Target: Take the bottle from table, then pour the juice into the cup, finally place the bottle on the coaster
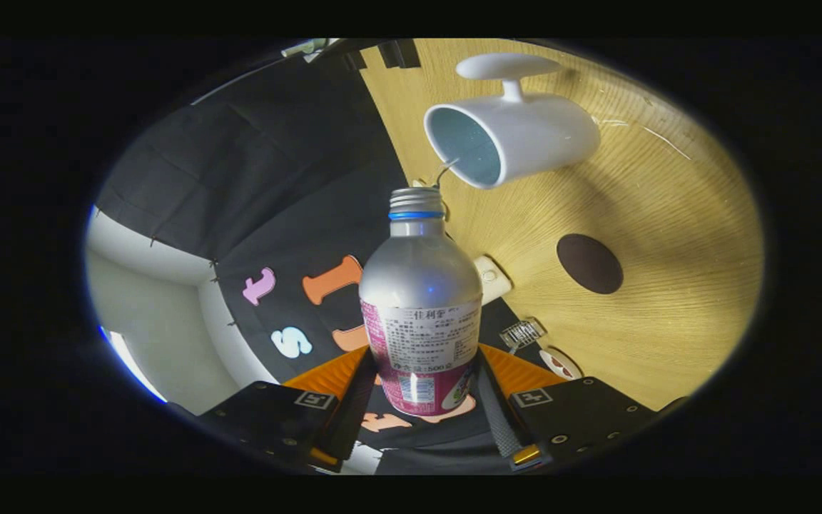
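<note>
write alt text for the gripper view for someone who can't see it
The tongs are shut on a silver bottle, tipped so its open mouth points at a white cup on the wooden table, with a thin stream running from the mouth into the cup. A dark round coaster lies on the table beside the bottle.

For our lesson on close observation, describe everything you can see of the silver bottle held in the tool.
The silver metal bottle has a rounded shoulder, a narrow threaded neck with a blue ring and no cap. A pink and white printed label wraps its lower body. The tool is shut on it, one finger pressing each side of the label. Its mouth points toward the white mug on the wooden table, with a thin stream running from it into the mug.
</note>
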`<state>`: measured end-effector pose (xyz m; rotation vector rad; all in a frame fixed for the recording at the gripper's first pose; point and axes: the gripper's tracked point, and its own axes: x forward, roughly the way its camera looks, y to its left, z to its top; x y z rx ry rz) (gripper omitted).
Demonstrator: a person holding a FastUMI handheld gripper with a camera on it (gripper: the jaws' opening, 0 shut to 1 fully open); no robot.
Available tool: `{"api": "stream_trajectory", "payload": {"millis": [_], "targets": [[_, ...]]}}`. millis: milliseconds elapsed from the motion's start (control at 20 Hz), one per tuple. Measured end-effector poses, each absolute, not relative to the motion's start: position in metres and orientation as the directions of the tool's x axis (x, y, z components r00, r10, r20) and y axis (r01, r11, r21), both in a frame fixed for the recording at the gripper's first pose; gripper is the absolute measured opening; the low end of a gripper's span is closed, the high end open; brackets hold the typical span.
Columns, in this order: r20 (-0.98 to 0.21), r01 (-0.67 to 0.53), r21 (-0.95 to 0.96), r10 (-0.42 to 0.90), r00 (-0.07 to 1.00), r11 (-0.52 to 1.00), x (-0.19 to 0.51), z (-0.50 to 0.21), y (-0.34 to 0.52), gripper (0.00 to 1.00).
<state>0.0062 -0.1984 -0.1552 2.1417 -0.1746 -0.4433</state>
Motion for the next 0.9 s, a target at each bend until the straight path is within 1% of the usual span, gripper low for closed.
{"api": "stream_trajectory", "payload": {"millis": [300, 900], "targets": [[-0.253, 0.014, 0.793, -0.308, 0.917, -0.609, 0.003, -0.154, -0.208, 0.75], [-0.226, -0.057, 0.756, -0.341, 0.913, -0.653, 0.006, -0.136, -0.222, 0.75]]}}
